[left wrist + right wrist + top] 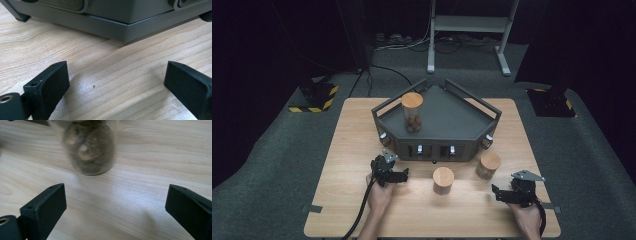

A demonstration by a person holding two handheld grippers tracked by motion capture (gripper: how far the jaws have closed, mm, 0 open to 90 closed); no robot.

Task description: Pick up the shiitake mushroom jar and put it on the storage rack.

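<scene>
Glass jar [90, 147], round, lumpy brown contents; pale wood-grain table [140, 195].

Looks like a lab or recording studio setup, not anyone's home. Black-curtained walls, grey carpet [272, 165], hazard-striped floor plates [314, 96], loose cables [412, 45] and a metal stand [469, 30] behind a lone wooden tabletop [362, 150].
</scene>
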